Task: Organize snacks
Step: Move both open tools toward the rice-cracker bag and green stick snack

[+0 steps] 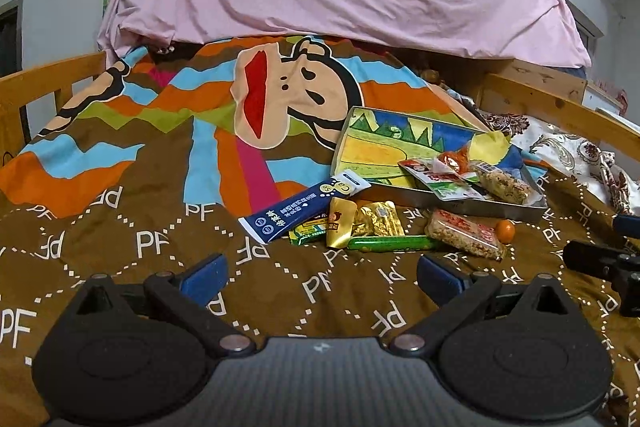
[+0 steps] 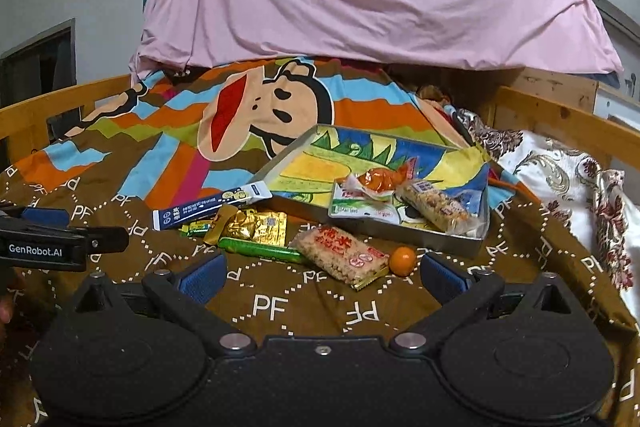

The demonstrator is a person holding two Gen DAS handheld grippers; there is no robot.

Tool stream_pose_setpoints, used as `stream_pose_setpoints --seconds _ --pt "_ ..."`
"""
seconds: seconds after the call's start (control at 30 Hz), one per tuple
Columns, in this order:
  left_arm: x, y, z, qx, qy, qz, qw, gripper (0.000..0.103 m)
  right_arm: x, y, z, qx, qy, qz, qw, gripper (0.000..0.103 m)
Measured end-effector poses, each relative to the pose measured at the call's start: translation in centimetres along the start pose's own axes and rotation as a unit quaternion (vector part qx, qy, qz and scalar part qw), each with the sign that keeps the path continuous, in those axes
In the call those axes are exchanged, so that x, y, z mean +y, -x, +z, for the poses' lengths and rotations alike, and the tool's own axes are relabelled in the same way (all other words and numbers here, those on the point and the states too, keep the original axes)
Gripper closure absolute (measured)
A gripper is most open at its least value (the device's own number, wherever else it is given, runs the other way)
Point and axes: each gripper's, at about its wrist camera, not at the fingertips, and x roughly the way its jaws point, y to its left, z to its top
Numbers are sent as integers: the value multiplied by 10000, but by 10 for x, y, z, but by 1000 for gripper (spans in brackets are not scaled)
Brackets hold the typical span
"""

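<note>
Loose snacks (image 2: 256, 227) crowd the tray (image 2: 400, 235) beyond both spread claws.

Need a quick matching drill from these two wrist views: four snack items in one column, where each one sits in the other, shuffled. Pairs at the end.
Items:
1. small round orange fruit
2. long green stick-shaped packet
3. navy blue flat sachet with white end
4. orange-red twist-wrapped candy

Places:
A. inside the shallow metal tray, on top of other packets
B. on the brown quilt, just in front of the gold foil packets
C. on the quilt, one end propped on the tray's near-left rim
D. on the quilt, beside the clear-wrapped rice cracker bar

Pairs: 1-D, 2-B, 3-C, 4-A
</note>
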Motion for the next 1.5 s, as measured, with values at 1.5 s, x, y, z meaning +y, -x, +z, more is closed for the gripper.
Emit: stream_pose_setpoints --seconds 1.5 --pt "-54 -123 22 807 -1891 -1777 9624 0 -74 -116 -19 753 818 932 9894 1"
